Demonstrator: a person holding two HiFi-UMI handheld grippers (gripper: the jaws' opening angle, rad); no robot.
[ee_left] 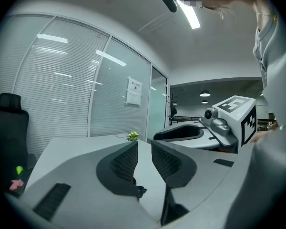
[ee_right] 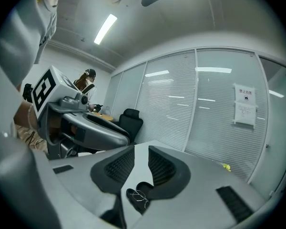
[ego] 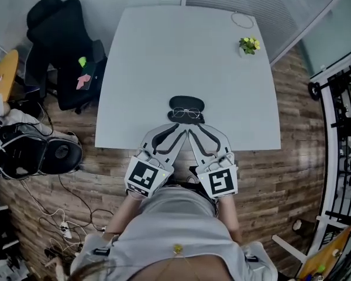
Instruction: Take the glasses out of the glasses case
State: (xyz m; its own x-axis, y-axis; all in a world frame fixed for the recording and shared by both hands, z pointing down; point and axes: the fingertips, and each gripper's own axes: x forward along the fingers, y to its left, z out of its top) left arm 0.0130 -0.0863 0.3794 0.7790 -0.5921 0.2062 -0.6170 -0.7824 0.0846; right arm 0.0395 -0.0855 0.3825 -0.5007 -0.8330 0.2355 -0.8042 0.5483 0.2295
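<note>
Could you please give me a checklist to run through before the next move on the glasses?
1. The black oval glasses case is open: ok.
2. The thin wire-framed glasses are in view at its near side: ok.
3. The left gripper is open and empty: ok.
4. The right gripper is open and empty: ok.
5. Jaws placed around the glasses: not ok, both grippers stop short of them.

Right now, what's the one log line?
left tool: open, empty | right tool: open, empty | glasses: in open glasses case
</note>
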